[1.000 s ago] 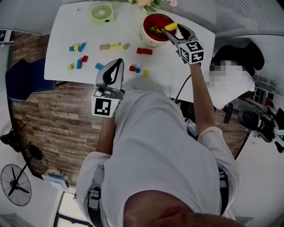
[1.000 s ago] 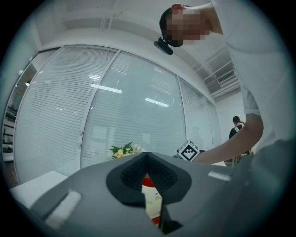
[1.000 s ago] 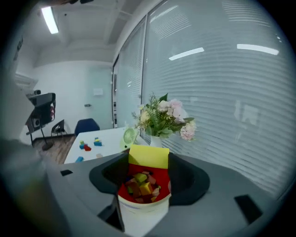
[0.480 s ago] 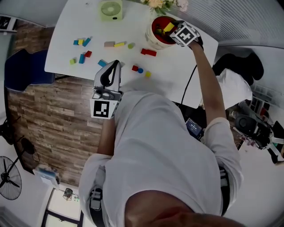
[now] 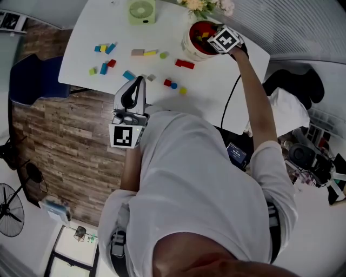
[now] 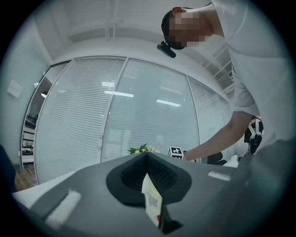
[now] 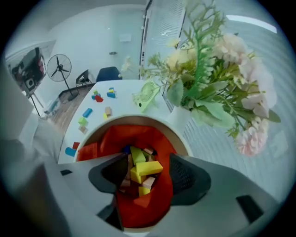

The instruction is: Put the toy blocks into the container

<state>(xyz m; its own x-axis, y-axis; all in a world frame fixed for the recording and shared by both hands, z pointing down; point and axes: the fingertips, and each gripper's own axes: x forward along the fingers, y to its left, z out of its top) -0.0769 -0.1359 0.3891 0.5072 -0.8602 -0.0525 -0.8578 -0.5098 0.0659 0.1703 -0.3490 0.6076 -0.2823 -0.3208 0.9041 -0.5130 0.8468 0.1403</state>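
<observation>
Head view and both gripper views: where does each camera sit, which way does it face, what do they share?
Head view: on the person's head, steeply down at the table; torso, both arms, left gripper and right gripper show.
Left gripper view: on that gripper, level toward the glass wall; its shut jaws, the person's right arm.
Right gripper view: down into the container; its open jaws.
Shared: container and fan, head and right gripper views.

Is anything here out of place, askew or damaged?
Only one thing: a pale paper slip sticks out askew where the left gripper's shut jaws meet. Whether it is a peeling label I cannot tell.
</observation>
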